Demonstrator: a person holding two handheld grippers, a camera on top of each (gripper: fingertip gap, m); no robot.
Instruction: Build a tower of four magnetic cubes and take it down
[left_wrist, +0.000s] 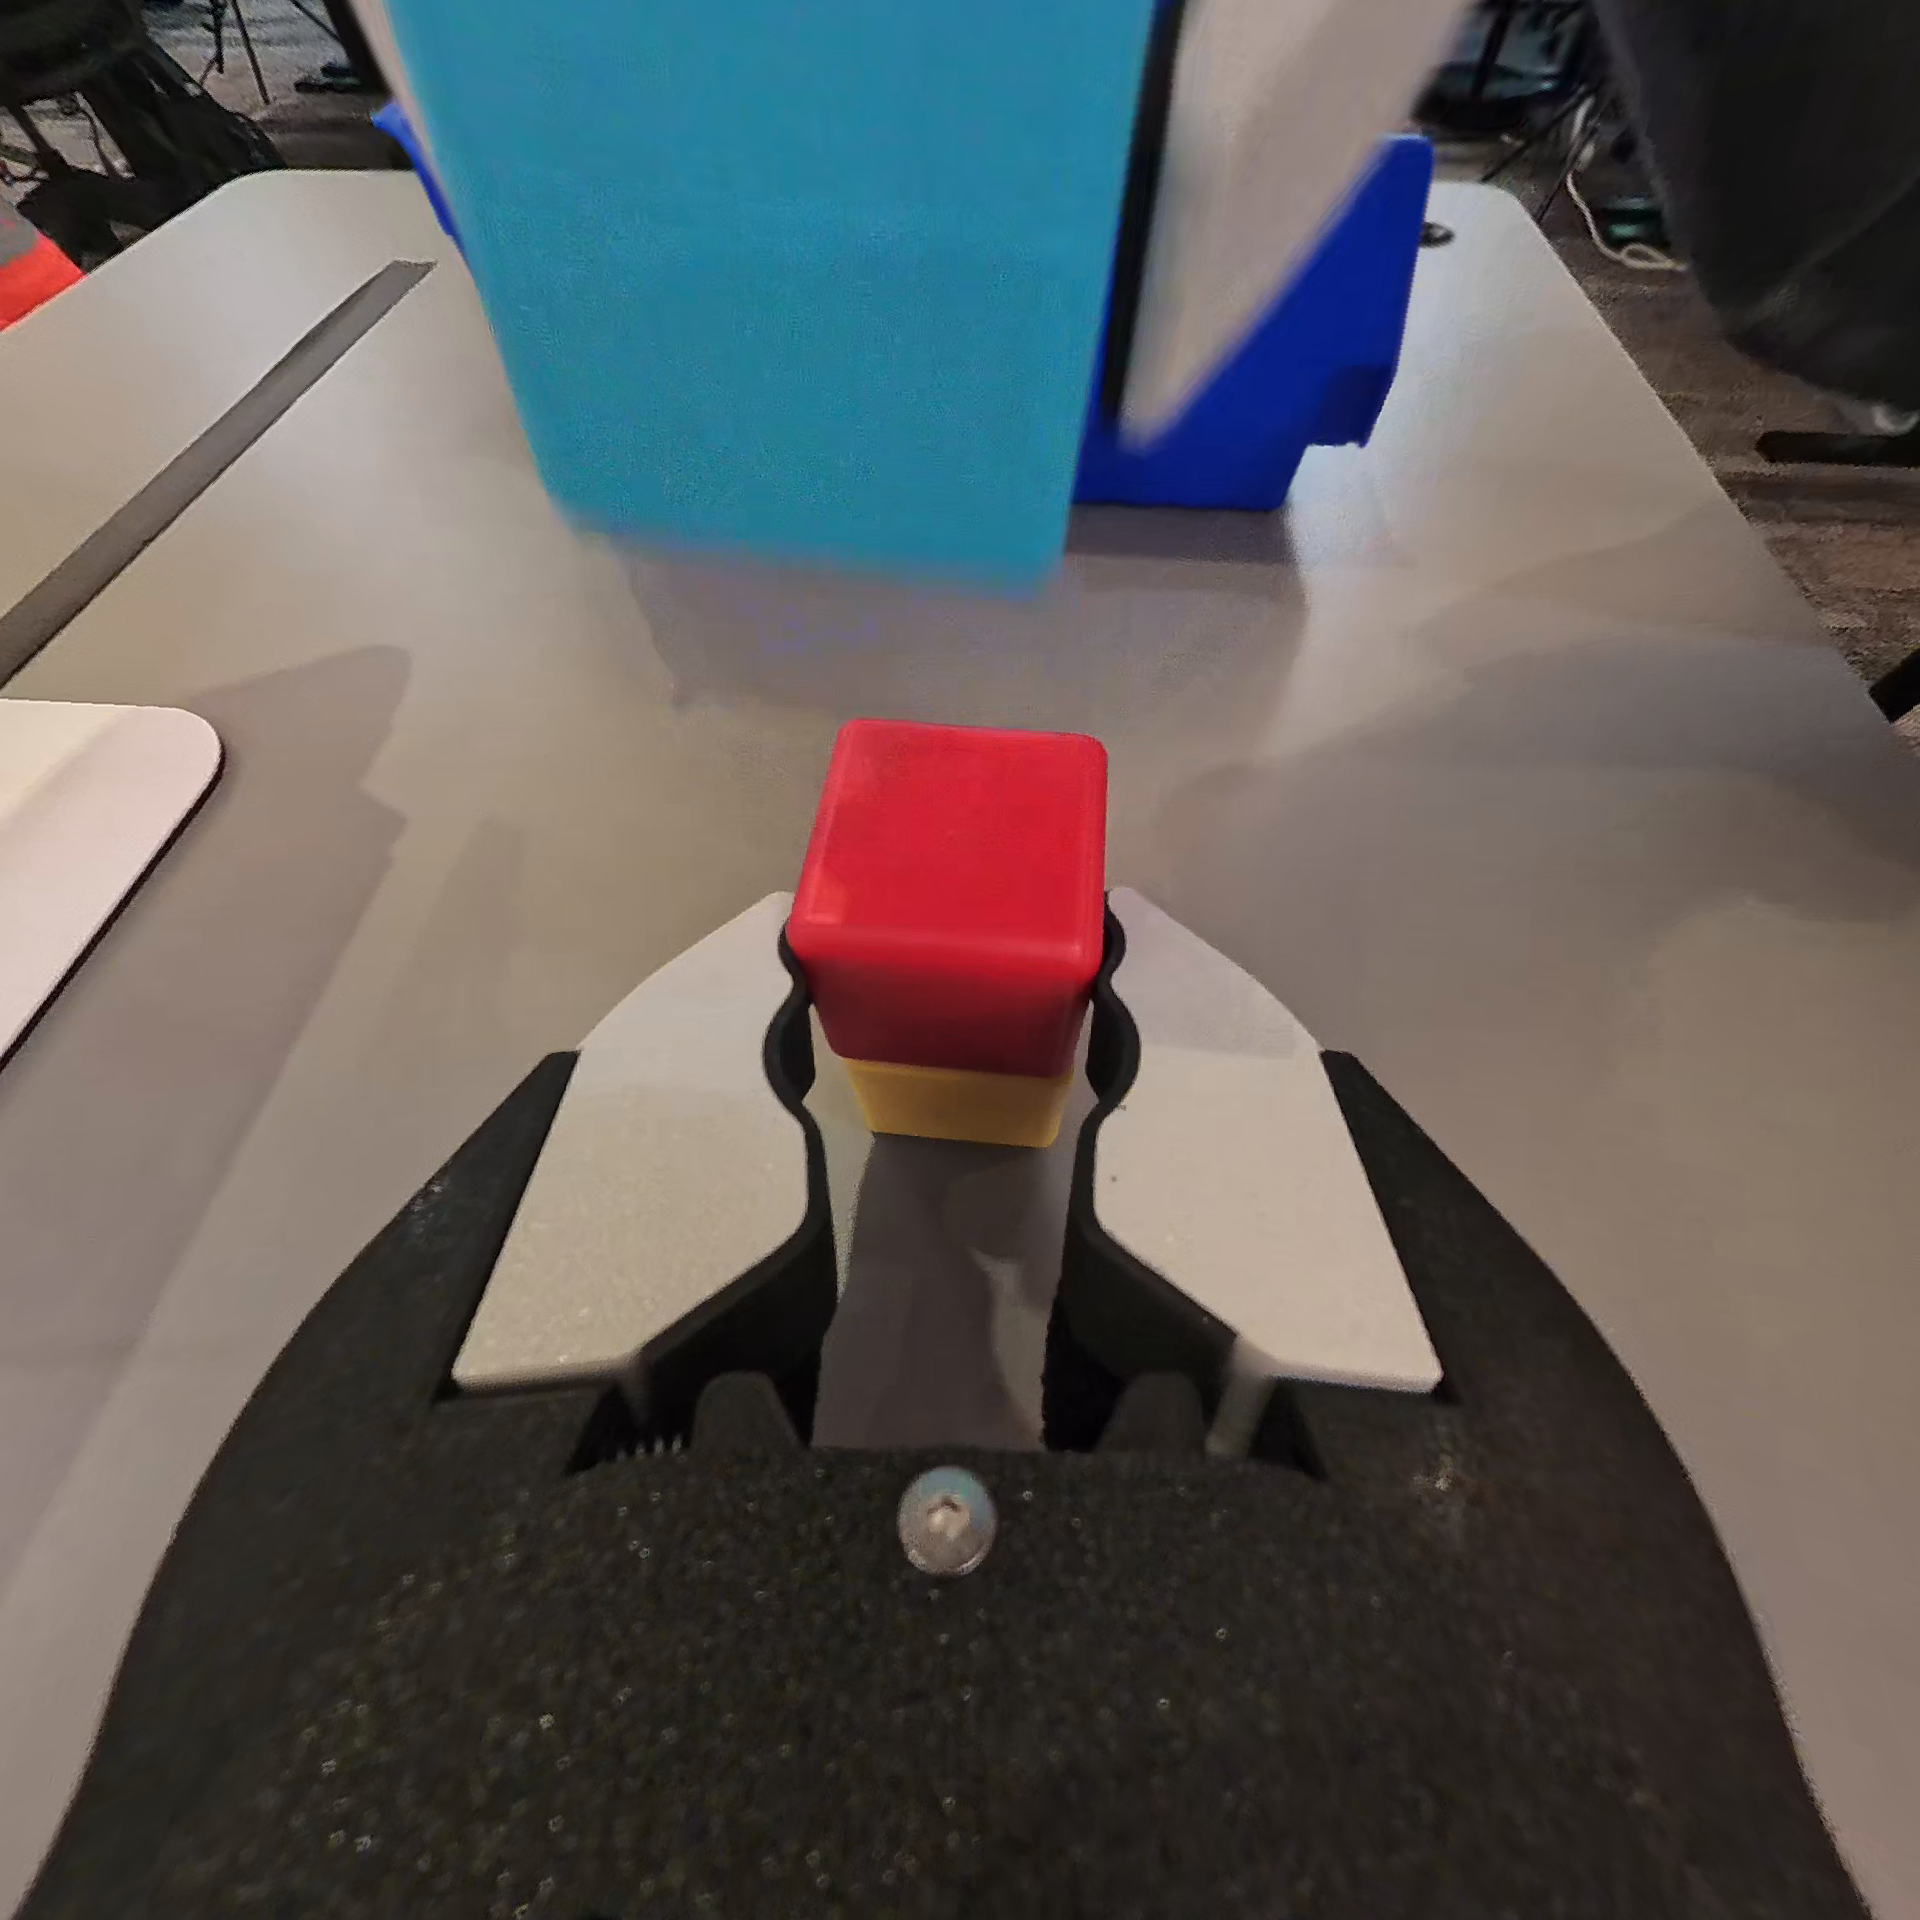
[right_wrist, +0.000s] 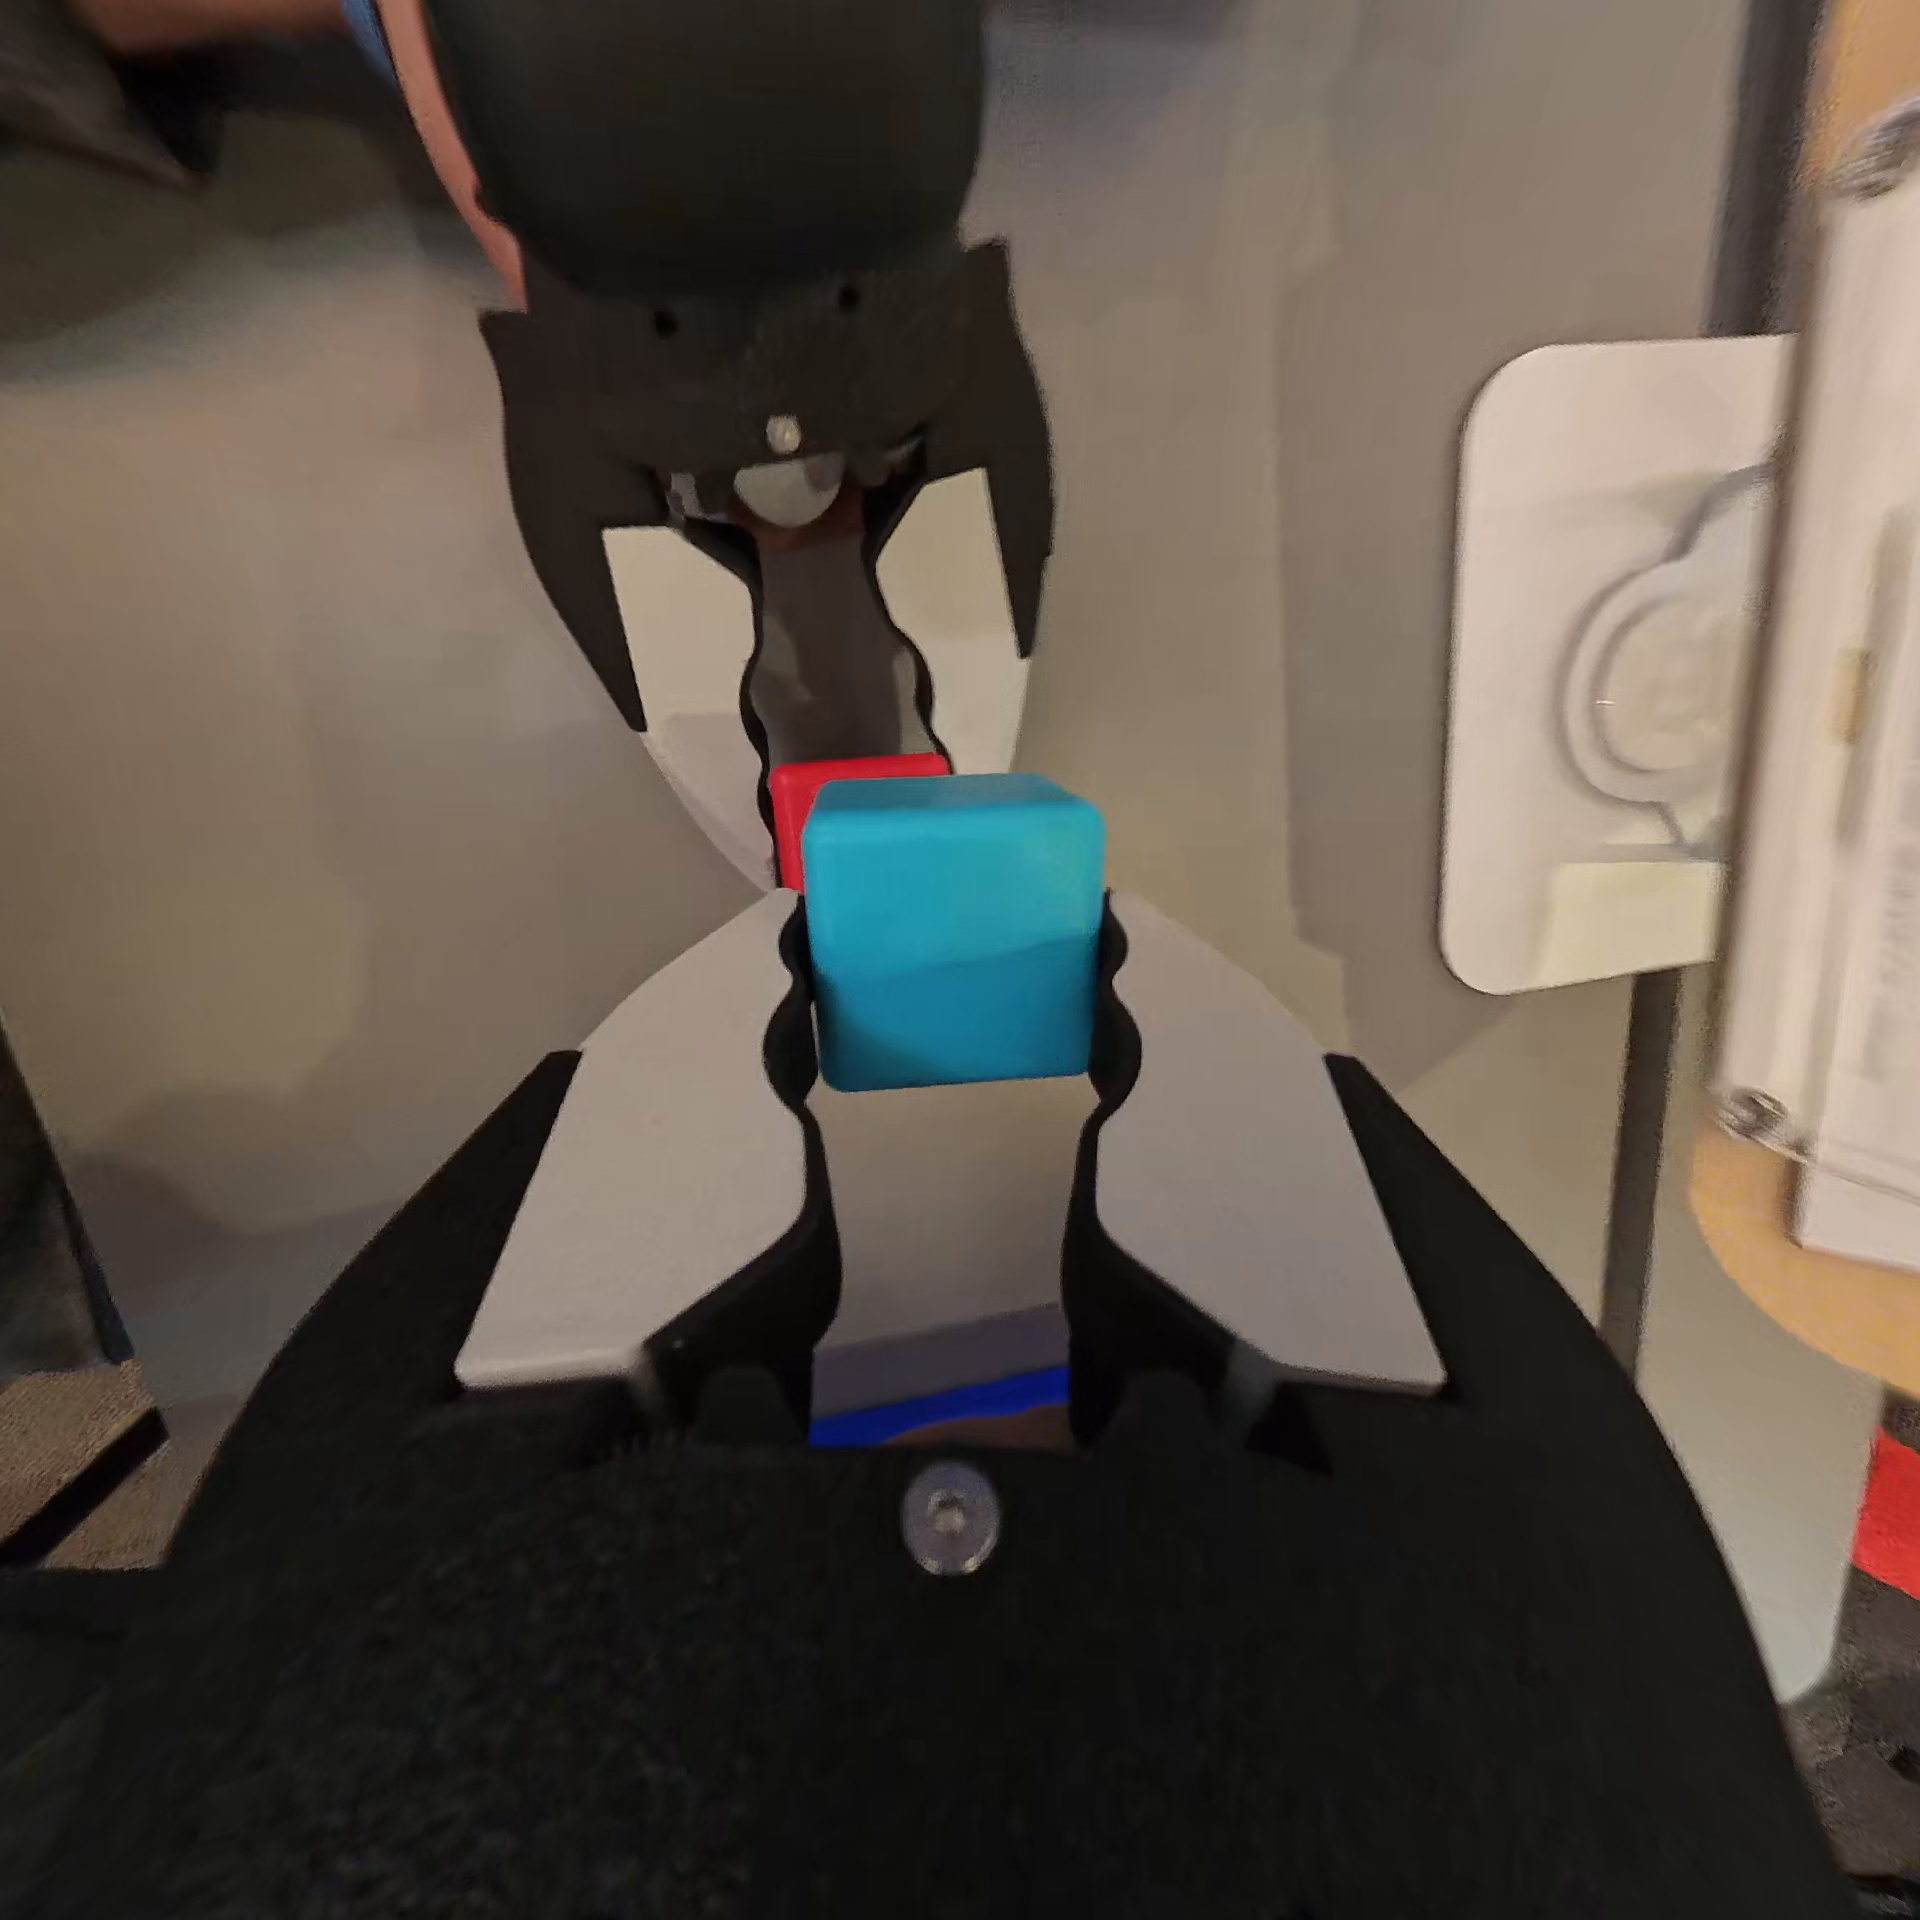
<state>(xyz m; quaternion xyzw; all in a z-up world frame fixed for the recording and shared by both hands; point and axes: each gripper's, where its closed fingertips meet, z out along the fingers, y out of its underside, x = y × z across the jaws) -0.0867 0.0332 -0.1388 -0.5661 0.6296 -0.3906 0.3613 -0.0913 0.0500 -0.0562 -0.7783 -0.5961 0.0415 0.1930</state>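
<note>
Left wrist view: the left gripper (left_wrist: 948, 977) pinches a red cube (left_wrist: 948, 883) between its two jaws, the black pads pressed against the cube's left and right faces near the fingertips. A yellow cube (left_wrist: 956, 1107) sits directly under the red cube, touching it, and lies in the gap between the jaws just behind the tips; whether the pads also touch the yellow cube cannot be told. Ahead of the jaws and very close to the lens, a large blurred cyan surface (left_wrist: 779, 281) fills the upper centre of the view. Beyond it, ahead and to the right of the jaws, stands a dark blue bin (left_wrist: 1299, 343) on the grey table (left_wrist: 1455, 779). To the left of the jaws, a white board with a rounded corner (left_wrist: 94, 831) lies flat on the table. Right wrist view: the right gripper (right_wrist: 951, 987) pinches a cyan cube (right_wrist: 951, 935) between its jaws, the pads pressed against the cube's two side faces at the fingertips. Directly ahead of these jaws the left gripper (right_wrist: 852, 821) faces the camera, its tips closed on the red cube (right_wrist: 831, 800), which shows just behind the cyan cube and is partly hidden by it; whether the two cubes touch cannot be told. To the right of the jaws, a white plastic package (right_wrist: 1600, 665) lies on the table (right_wrist: 312, 831). A strip of dark blue (right_wrist: 935, 1403) shows in the gap behind the jaws, near the gripper's base.
</note>
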